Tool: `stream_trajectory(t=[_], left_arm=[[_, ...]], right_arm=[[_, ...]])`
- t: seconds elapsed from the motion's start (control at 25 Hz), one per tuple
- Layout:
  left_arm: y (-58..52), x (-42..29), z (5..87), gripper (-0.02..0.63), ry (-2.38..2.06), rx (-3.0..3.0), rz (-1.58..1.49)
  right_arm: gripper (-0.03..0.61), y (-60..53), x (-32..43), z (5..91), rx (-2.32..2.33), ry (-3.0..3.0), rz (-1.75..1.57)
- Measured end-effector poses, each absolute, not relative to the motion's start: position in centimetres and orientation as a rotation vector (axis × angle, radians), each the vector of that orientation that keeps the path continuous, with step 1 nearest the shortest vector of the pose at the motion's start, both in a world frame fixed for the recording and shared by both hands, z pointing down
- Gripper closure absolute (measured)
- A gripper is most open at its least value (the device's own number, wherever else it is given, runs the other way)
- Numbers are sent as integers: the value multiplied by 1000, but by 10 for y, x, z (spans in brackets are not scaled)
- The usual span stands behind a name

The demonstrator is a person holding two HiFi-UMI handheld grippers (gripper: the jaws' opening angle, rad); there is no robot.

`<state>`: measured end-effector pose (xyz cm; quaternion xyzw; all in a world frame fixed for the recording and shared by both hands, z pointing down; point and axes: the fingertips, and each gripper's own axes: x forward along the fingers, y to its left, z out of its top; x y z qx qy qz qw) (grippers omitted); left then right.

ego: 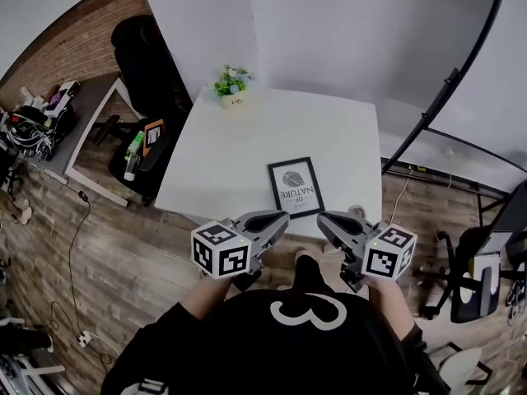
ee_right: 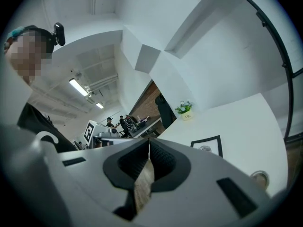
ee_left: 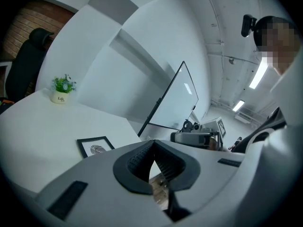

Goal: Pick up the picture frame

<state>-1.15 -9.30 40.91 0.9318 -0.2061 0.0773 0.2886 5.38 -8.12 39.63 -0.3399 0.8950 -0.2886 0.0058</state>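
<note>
Table (ego: 222,159): picture frame (ego: 296,187) lies flat on it, close to the near edge; potted plant (ego: 231,83) on the far left corner, well apart from the frame. Left gripper (ego: 278,219) and right gripper (ego: 325,220) side by side at the near edge, frame just beyond them. Chair (ego: 152,64) left of the table

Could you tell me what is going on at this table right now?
A person stands at the near side of a white table with a gripper in each hand. The left gripper and the right gripper are both held at the table's near edge, jaws together with nothing between them. The picture frame lies flat on the table just ahead of them, untouched. A small potted plant sits at the far corner.
</note>
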Motion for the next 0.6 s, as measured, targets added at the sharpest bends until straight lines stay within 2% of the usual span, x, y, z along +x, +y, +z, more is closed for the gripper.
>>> stream_trajectory(t=[0.6], left_arm=[[-184, 3, 465, 597, -649, 2309, 275]], right_arm=[[554, -185, 100, 455, -1043, 2723, -1167]])
